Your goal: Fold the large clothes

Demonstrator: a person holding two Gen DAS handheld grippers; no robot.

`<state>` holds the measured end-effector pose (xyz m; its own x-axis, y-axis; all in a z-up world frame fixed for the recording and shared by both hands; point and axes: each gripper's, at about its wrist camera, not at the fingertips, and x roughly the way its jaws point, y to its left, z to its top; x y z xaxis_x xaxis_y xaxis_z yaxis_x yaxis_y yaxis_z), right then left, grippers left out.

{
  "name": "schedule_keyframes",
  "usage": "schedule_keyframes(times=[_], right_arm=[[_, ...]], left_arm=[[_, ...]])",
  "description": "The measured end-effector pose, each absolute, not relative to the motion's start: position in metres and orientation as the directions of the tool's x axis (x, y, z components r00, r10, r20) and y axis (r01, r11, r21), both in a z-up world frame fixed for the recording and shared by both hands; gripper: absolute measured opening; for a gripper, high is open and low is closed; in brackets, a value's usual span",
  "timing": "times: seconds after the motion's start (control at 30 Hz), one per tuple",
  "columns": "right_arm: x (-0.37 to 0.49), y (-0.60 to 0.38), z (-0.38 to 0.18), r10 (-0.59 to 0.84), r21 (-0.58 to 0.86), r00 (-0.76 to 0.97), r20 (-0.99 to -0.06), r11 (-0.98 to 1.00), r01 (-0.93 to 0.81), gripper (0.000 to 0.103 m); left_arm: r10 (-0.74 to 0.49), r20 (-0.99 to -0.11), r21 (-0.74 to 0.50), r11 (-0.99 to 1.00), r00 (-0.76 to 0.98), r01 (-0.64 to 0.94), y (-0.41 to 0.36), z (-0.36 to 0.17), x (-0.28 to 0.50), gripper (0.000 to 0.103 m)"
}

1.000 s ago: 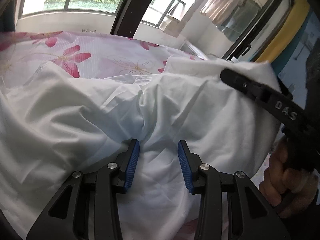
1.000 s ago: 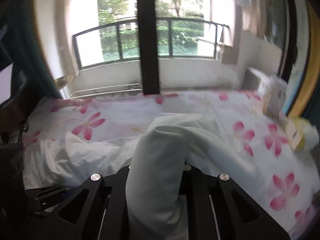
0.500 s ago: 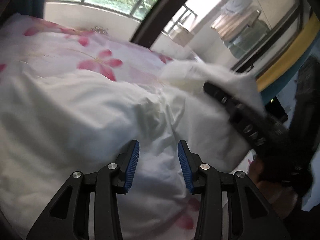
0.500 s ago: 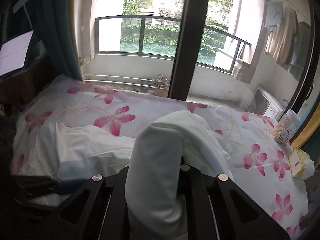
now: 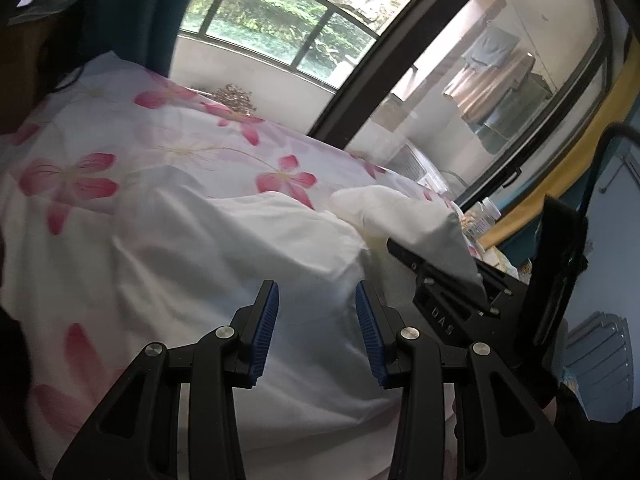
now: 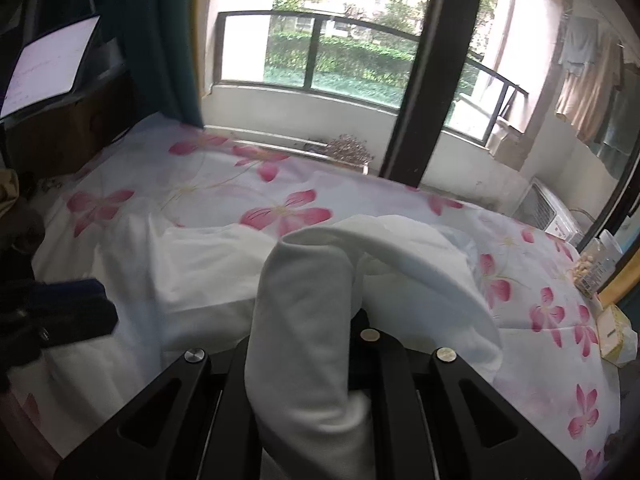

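Note:
A large white garment (image 5: 240, 264) lies spread on a bed with a pink-flower sheet (image 5: 168, 148). My left gripper (image 5: 316, 320) is open and empty, its blue pads (image 5: 266, 324) hovering just over the near part of the garment. My right gripper (image 6: 316, 340) is shut on a thick fold of the white garment (image 6: 304, 312), which drapes over its fingers and hides the tips. In the left wrist view the right gripper (image 5: 444, 292) sits to the right, with the lifted cloth (image 5: 404, 216) on it. The left gripper (image 6: 60, 312) shows dark at the left of the right wrist view.
A window with a dark frame post (image 6: 436, 68) and a balcony railing runs behind the bed. A teal curtain (image 6: 160, 40) hangs at the left. A jar (image 6: 596, 264) and a yellow tissue pack (image 6: 614, 332) stand past the bed's right edge. A screen (image 6: 52, 64) stands at far left.
Both views have swung left along the bed. The left gripper has stayed open and pulled back over the garment. The right gripper keeps its hold on the fold.

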<state>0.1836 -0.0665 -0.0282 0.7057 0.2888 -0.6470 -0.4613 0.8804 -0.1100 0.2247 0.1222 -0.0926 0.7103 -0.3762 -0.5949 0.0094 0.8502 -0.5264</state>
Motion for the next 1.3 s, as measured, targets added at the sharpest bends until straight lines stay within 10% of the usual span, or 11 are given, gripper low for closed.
schedule_keyframes(times=[0.57, 0.73, 1.3], right_arm=[[0.155, -0.034, -0.05, 0.396, 0.007, 0.553, -0.733, 0.817, -0.577, 0.029], [0.154, -0.055, -0.05, 0.632, 0.337, 0.412, -0.657, 0.734, -0.589, 0.103], [0.076, -0.027, -0.034, 0.612, 0.05, 0.467, -0.638, 0.638, -0.768, 0.103]], left_arm=[[-0.24, -0.65, -0.403, 0.913, 0.721, -0.06, 0.154, -0.092, 0.194, 0.042], [-0.226, -0.649, -0.393, 0.917, 0.727, -0.065, 0.158, -0.088, 0.186, 0.042], [-0.053, -0.66, -0.277, 0.944, 0.749, -0.178, 0.18, -0.046, 0.164, 0.043]])
